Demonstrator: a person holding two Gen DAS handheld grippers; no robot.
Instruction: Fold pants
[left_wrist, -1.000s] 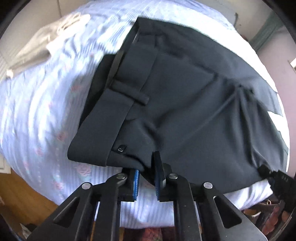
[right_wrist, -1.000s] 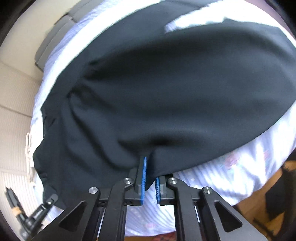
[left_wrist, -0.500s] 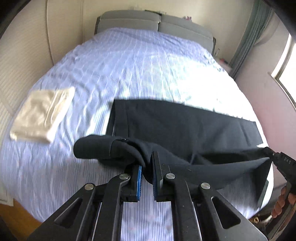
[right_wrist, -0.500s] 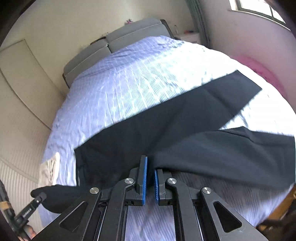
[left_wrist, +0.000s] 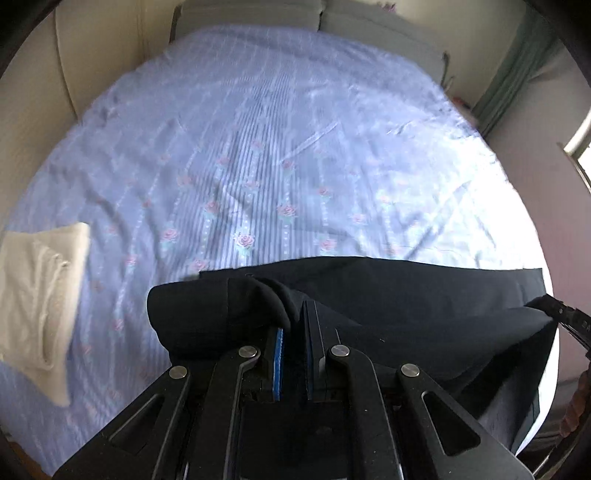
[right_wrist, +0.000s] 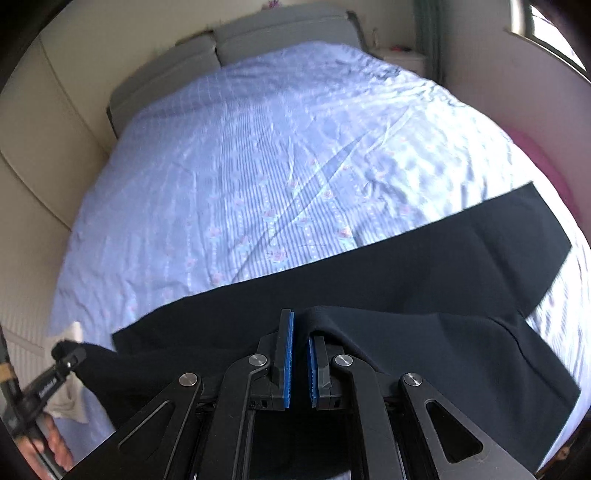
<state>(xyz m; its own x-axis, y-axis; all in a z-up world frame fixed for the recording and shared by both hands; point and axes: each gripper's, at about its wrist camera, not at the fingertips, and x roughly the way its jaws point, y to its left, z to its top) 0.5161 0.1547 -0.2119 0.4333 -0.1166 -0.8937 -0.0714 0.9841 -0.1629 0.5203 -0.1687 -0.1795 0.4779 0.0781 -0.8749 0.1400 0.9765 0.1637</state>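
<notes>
my left gripper (left_wrist: 293, 332) is clamped on a bunched fold of the black pants (left_wrist: 424, 306), the dark cloth humped up over the tips of my blue pads so only a narrow slot shows between them. my right gripper (right_wrist: 300, 343) is pinched on the pants too, with a ridge of cloth draped over the right-hand pad; its jaws stand nearly together. both point steeply down at the bed (left_wrist: 277, 129).

the pants lie across the near edge of the bed, a long dark band running from left to right. in the right wrist view one leg stretches flat toward the far right, ending in a straight hem (right_wrist: 546, 221), and a second layer lifts off it toward my grip. in the left wrist view the thicker end sits rolled at the near left, possibly the waistband, though the blur makes that hard to confirm.

the striped lilac sheet with small pink roses is bare beyond the pants, up to the grey headboard (right_wrist: 258, 40). a folded cream cloth (left_wrist: 40, 295) rests at the left edge of the bed, apart from the pants. each camera catches the other gripper at its frame edge, gripping the cloth
</notes>
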